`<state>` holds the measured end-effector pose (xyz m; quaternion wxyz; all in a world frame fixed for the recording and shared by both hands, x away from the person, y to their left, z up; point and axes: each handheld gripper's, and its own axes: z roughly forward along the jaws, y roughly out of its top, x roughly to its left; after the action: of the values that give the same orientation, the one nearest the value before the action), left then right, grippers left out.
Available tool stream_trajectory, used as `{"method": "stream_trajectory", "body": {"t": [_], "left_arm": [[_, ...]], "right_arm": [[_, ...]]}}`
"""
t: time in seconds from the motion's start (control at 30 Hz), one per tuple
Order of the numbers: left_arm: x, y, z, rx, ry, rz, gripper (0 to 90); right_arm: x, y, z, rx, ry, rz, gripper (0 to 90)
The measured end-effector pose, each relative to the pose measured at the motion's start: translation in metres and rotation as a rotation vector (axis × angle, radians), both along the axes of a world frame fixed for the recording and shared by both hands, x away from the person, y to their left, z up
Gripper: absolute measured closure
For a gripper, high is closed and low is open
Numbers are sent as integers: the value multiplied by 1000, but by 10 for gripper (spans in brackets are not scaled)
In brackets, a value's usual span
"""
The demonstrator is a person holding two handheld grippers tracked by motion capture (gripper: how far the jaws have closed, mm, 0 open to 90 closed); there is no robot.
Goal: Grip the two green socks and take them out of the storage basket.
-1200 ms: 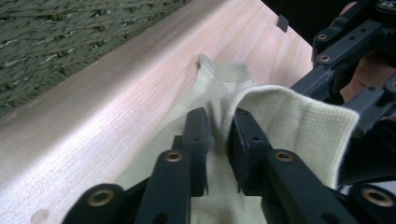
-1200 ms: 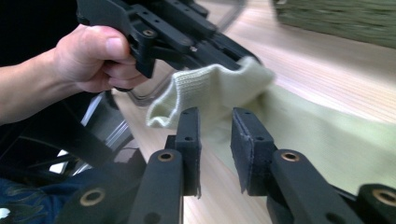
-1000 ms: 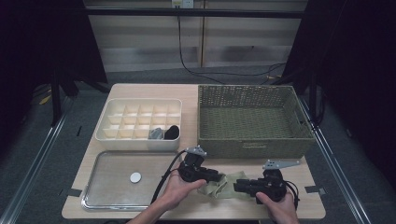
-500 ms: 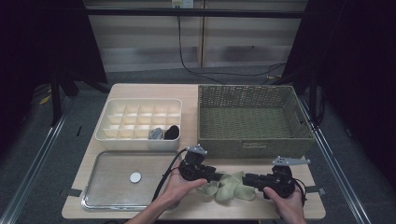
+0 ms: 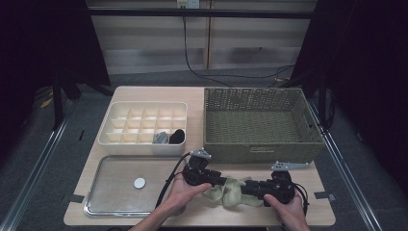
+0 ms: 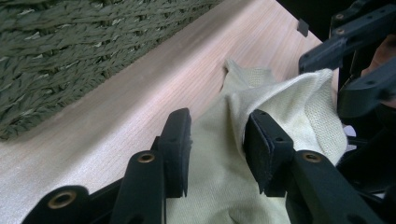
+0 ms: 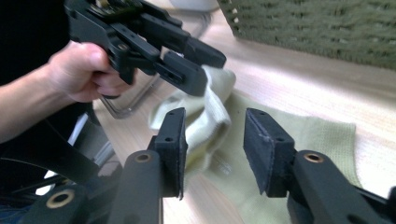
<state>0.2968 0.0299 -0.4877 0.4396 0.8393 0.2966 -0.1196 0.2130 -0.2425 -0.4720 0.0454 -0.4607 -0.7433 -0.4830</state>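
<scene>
A pale yellow-green cloth [image 5: 231, 193] lies bunched at the table's front edge between my two grippers. My left gripper [image 5: 219, 182] points right. It is open, its jaws have just been closing, and a raised fold of the cloth [image 6: 289, 102] leans on one pad [image 6: 259, 149]. My right gripper [image 5: 246, 186] points left at it and is also open, its jaws just having been opening. A fold of the cloth [image 7: 205, 126] rests by one pad [image 7: 173, 140], clear of the other. In the right gripper view the left gripper [image 7: 201, 65] has cloth at its tips.
A green wicker basket [image 5: 260, 155] stands just behind the grippers. At back left sits a white compartment box [image 5: 144, 144] with a dark item [image 5: 177, 136] and a grey one. A metal tray [image 5: 110, 204] holding a white disc [image 5: 139, 183] lies front left.
The right gripper has shifted a little to the right and the cloth now lies drawn out longer between the two grippers. The left hand has stayed put.
</scene>
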Motion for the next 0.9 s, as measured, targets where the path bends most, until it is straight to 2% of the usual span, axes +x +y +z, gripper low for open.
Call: {"method": "stream_trajectory", "body": {"t": [0.1,0.17,0.27,0.37,0.43,0.47,0.57,0.7,0.83,0.9], "left_arm": [[0,1,1,-6,4,5,571],[0,3,3,-5,5,0,524],[-2,13,12,-7,-11,-11,496],[-7,25,20,-3,-30,-29,529],[-12,35,23,-23,-34,-50,589],[-15,39,23,-15,-49,-58,605],[-22,45,18,-29,-44,-91,640],[-33,44,12,-9,-52,-150,658],[-39,44,9,10,-74,-196,723],[-39,44,6,10,-72,-191,720]], "right_arm": [[2,2,-3,-10,5,1,841],[5,1,-3,-6,11,-9,866],[11,-1,-3,-20,17,-29,869],[16,-2,-4,-49,31,-26,869],[20,-4,-5,-58,38,-31,868],[21,-5,-5,-55,38,-37,869],[22,-6,-10,-44,39,-42,868],[23,-4,-12,-48,51,-44,865],[23,-4,-13,-43,45,-41,863],[24,-4,-14,-42,47,-41,863]]}}
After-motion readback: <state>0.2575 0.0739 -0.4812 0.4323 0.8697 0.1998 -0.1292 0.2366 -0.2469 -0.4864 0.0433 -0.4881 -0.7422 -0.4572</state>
